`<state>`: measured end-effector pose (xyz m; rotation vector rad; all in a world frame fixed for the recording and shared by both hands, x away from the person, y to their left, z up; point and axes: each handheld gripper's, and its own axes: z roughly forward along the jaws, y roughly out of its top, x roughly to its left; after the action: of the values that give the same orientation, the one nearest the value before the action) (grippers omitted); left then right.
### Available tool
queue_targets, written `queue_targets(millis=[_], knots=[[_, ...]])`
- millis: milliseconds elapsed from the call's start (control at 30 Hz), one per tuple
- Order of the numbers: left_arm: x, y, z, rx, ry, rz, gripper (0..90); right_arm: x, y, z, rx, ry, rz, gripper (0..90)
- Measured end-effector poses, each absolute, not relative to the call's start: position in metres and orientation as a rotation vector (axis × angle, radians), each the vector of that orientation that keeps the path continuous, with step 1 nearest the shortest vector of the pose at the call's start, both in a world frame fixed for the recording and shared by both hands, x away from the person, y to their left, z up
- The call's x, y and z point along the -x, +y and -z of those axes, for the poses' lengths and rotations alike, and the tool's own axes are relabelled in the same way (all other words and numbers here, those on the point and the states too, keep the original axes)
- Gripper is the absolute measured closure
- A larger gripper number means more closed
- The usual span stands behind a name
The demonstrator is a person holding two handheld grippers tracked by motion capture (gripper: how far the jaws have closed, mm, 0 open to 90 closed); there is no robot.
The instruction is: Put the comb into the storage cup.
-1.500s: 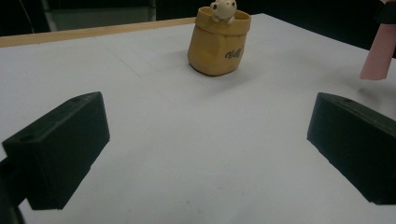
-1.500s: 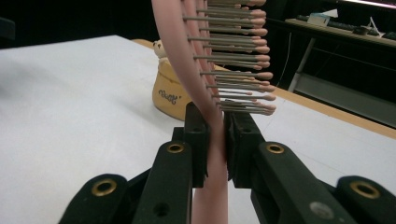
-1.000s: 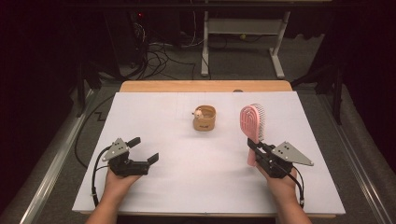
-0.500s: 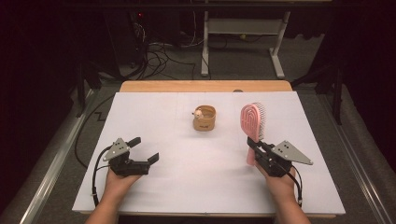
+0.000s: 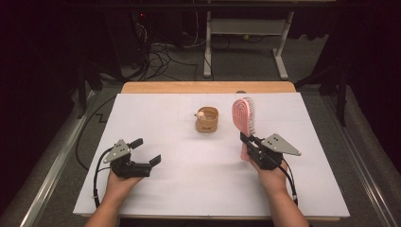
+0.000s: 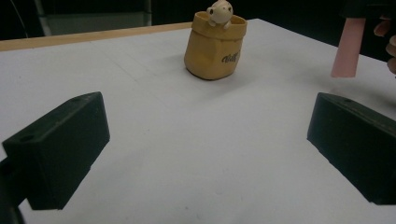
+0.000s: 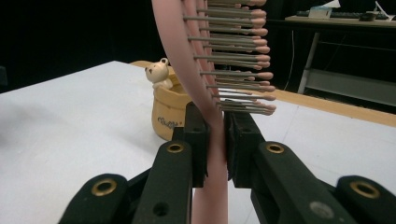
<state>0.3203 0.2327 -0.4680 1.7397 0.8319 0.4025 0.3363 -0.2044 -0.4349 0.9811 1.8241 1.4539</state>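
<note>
A white tabletop seen from above, with a person's forearms coming in from the bottom edge, each hand holding a hand-held gripper.

The right hand-held gripper sits toward 4 o'clock on the tabletop. Its jaws are pressed onto the handle of a pink hairbrush, pinching it just below the head. In the right gripper view the hairbrush rises straight up out of the clamped jaws, the handle running down between them.

The hairbrush stands nearly upright. Its long axis runs from the handle end, low by the tabletop, up to the oval head, which points toward 12 o'clock in the high view. The bristles face toward 3 o'clock, away from the middle of the tabletop. In the left gripper view the lower end of the pink handle hangs near the white surface; whether it touches cannot be told.

A small tan pot with a little bear figure on its rim stands near the centre, at about 9 o'clock from the hairbrush head and apart from it.

The left hand-held gripper rests at about 8 o'clock, its jaws spread wide with nothing between them, aimed toward the tan pot.
</note>
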Motion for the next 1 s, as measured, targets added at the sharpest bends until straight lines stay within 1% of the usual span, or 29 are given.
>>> queue_targets(millis=[1000], knots=[[-0.318,0.231,0.466,-1.728,0.799,-0.394,0.0,-0.385,-0.168,0.4,-0.954,1.77,-1.501,81.4]])
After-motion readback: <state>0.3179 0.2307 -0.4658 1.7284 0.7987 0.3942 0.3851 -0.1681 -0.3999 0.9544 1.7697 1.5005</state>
